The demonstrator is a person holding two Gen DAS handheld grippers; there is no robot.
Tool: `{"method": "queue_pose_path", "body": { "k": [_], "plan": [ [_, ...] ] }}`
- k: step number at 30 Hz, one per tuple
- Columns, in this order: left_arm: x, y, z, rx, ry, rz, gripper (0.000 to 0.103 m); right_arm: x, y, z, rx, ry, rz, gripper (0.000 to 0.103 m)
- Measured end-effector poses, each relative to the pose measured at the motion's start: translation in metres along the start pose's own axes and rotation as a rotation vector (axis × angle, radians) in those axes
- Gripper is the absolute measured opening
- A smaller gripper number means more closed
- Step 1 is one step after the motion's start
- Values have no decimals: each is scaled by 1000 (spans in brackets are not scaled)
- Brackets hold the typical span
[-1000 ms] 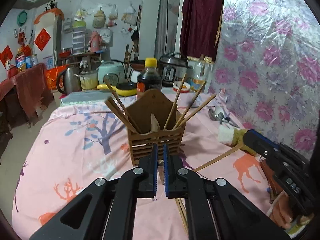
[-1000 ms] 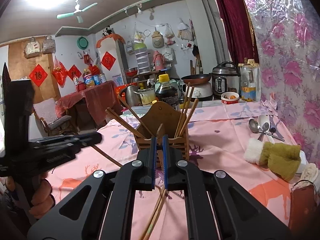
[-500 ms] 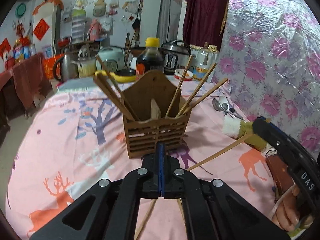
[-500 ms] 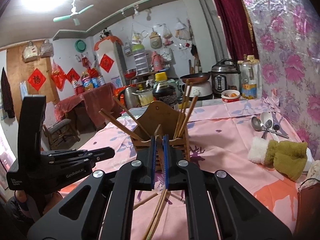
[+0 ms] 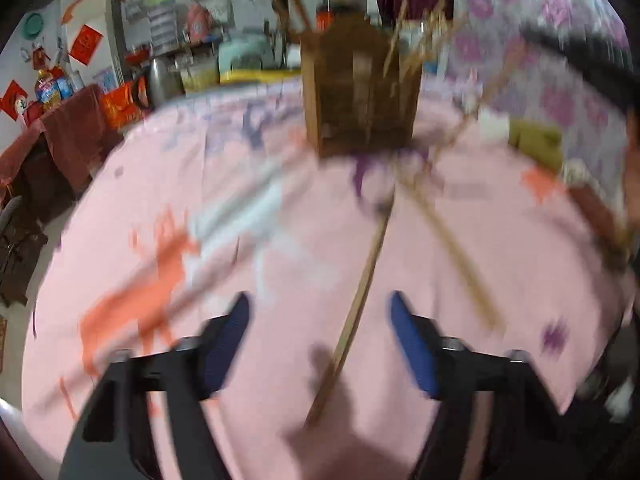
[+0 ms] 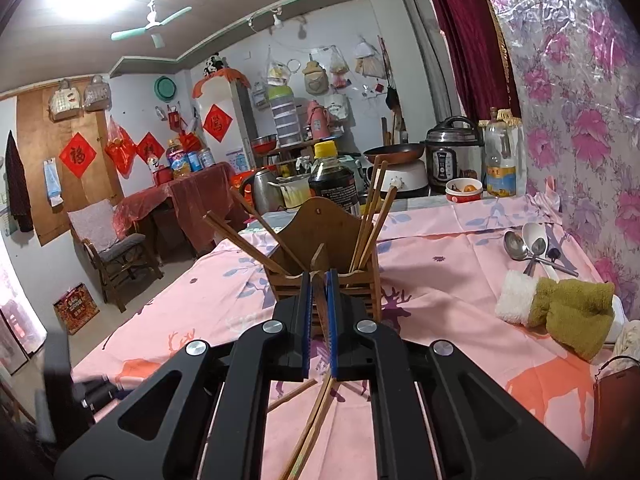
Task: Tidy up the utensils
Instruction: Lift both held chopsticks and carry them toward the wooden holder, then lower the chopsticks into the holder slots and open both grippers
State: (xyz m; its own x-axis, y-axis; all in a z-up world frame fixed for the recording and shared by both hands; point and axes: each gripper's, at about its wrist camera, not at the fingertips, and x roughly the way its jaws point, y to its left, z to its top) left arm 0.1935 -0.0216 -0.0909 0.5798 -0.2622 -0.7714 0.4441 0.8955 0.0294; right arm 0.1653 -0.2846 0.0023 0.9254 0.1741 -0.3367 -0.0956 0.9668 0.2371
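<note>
- Already, in the left wrist view, the wooden holder (image 5: pixel 360 92) stands on the bench (image 5: pixel 280 240) with chopsticks in it; the left hand-held gripper (image 5: pixel 320 336) gapes wide over a loose chopstick (image 5: pixel 360 288), another beside it.
- Right wrist view: the right hand-held gripper (image 6: pixel 319 316) is clamped on a chopstick pair (image 6: pixel 310 432), not yet stowed; spoons (image 6: pixel 528 244) remain out.

We see a pink tablecloth (image 6: pixel 460 280) with deer prints. On it, at the right, lies an olive glove (image 6: pixel 560 308) with a white cuff. Behind the table stand a dark sauce bottle (image 6: pixel 332 180), a pressure cooker (image 6: pixel 452 156) and a metal kettle (image 6: pixel 266 190). A green ceiling fan (image 6: pixel 154 30) hangs above.
</note>
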Motion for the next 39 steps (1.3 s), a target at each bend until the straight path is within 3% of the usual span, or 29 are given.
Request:
{"method": "queue_pose_path", "body": {
  "k": [1, 2, 3, 6, 14, 20, 24, 26, 30, 36, 39],
  "plan": [
    [5, 4, -10, 1, 31, -9, 35, -1, 1, -1, -4, 0, 1, 8],
    [12, 5, -18, 2, 65, -24, 17, -1, 2, -1, -6, 1, 2, 8],
    [17, 5, -26, 5, 71, -33, 13, -2, 2, -1, -9, 2, 1, 8],
    [13, -1, -33, 33, 29, -3, 13, -3, 3, -2, -3, 4, -2, 8],
    [-6, -1, -17, -68, -27, -66, 6, -6, -2, -2, 9, 11, -10, 8],
    [-71, -8, 46, -51, -200, -85, 6, -11, -3, 6, 13, -10, -13, 8],
    [-99, -12, 93, -41, -236, -149, 6, -16, 1, 25, -6, -39, -2, 6],
    [-109, -13, 117, -35, -236, -145, 6, -18, 4, 36, -27, -61, -9, 6],
    [-109, -6, 150, -61, -170, -167, 6, -21, 4, 62, -53, -102, -20, 6],
    [-76, 10, 165, -97, 35, -125, 6, -14, 1, 84, -69, -129, -35, 6],
    [-64, 15, 176, -106, 120, -144, 6, -11, 3, 98, -78, -147, -37, 6]
  ]
}}
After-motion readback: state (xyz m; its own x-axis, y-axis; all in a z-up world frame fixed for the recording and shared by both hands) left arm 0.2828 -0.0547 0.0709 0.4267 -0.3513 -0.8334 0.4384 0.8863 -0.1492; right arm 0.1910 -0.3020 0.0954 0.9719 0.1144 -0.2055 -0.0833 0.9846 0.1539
